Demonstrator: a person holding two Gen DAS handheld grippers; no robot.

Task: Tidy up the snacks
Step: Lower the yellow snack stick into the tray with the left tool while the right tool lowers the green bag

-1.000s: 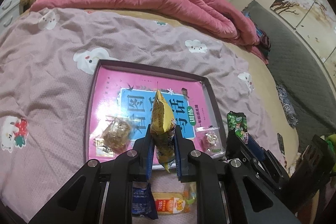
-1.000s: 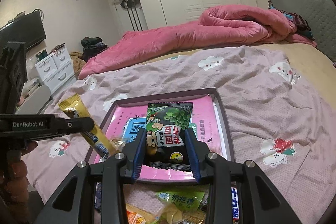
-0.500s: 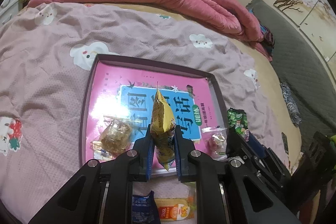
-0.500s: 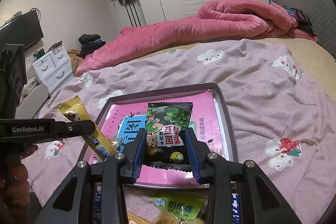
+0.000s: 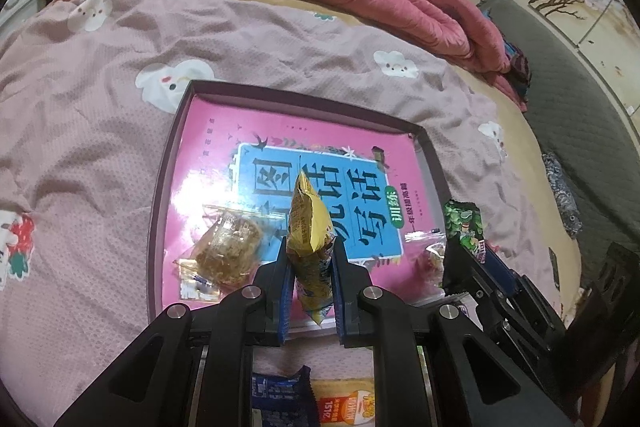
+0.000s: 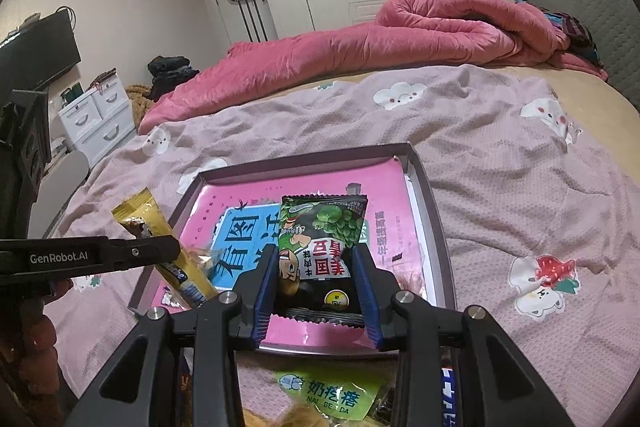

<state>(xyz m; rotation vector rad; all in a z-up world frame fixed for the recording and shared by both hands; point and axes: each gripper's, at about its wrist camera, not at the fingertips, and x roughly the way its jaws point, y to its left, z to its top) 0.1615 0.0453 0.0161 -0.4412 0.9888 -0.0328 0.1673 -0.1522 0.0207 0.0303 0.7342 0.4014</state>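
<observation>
Both grippers are carrying a snack each over the tray (image 5: 172,163), which is lying on the bed (image 5: 80,131) with a pink book (image 5: 224,131) filling its floor. The left gripper (image 5: 310,267) is clenched on a yellow packet (image 5: 308,227), pinching it edge-on so that it is standing upright between the pads, above the tray's near edge. The right gripper (image 6: 318,281) is grasping a green pea packet (image 6: 320,243) flat and face-up, hanging over the tray's near right part.

Two clear-wrapped snacks are already lying in the tray: a brown one (image 5: 228,247) toward the near left corner and a smaller one (image 5: 430,251) by the right wall. More packets are waiting on the bed outside the near edge, among them a blue one (image 5: 280,399), an orange one (image 5: 348,403) and a light green one (image 6: 328,393).

This looks like the placing step, with both packets over the tray but not yet set down. The next move is calling for each gripper to bring its packet low onto a bare patch of the book, the yellow one between the two clear-wrapped snacks, the green one toward the right wall, and only then to let go, so that neither packet is landing on a neighbour or the rim.
</observation>
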